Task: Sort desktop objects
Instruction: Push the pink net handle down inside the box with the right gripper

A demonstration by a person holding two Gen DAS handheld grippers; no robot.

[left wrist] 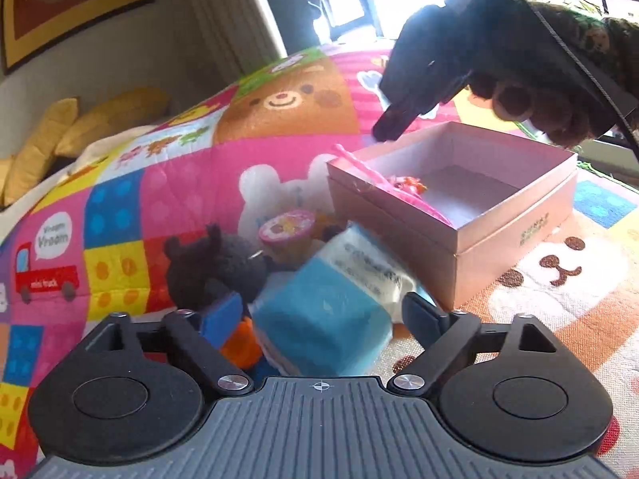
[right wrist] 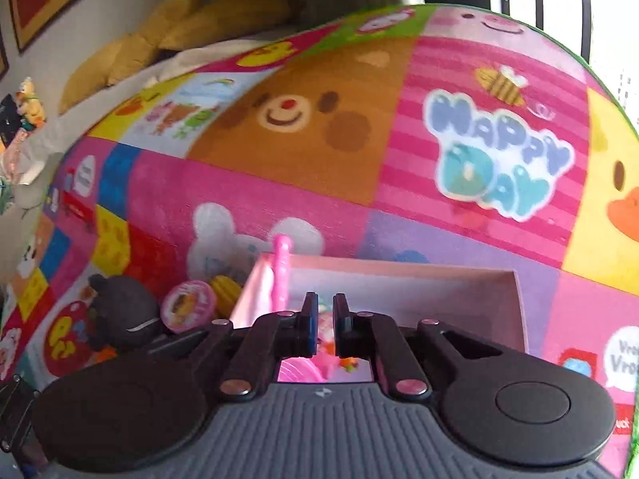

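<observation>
On the play mat (left wrist: 191,183), seen from my left wrist, my left gripper (left wrist: 325,311) stands wide open with its fingers either side of a blue-and-white pack (left wrist: 331,303), not yet closed on it; I judge the pick-up of this item to be the step in hand. The pink box (left wrist: 515,239), its destination, sits just beyond to the right, open-topped, with a pink toy (left wrist: 399,187) already leaning over its near wall. A dark plush (left wrist: 215,267), a small pink cup (left wrist: 285,227) and an orange-and-blue toy (left wrist: 235,335) crowd the pack's left side and could be caught in the closing. From my right wrist, my right gripper (right wrist: 325,319) hovers over the box interior, jaws narrow with a slim gap, nothing visibly held. It should clear the box before the pack comes in.
</observation>
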